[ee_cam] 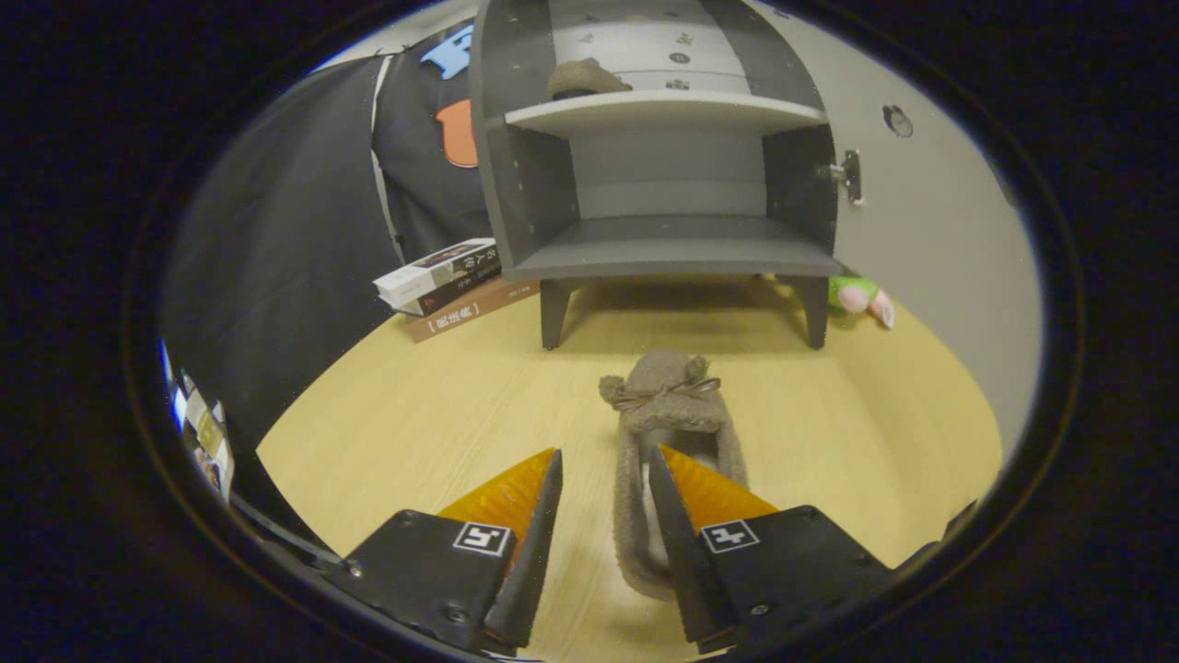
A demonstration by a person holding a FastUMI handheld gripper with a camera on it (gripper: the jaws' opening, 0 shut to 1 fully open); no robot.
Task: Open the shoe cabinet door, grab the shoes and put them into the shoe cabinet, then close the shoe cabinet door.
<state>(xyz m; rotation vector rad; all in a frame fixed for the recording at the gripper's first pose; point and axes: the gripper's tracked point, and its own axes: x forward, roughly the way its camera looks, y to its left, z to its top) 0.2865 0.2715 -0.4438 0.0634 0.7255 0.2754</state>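
Jaws apart, straddling slipper (670, 405) side wall

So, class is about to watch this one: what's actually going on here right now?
A person is working handheld tongs over a wooden floor. The shoe cabinet ahead stands with its door swung open, and one fuzzy brown slipper already sits on its upper shelf. The tongs are open, straddling one side wall of a second slipper on the floor, one finger inside it, not yet gripping. Books lie beside the cabinet.
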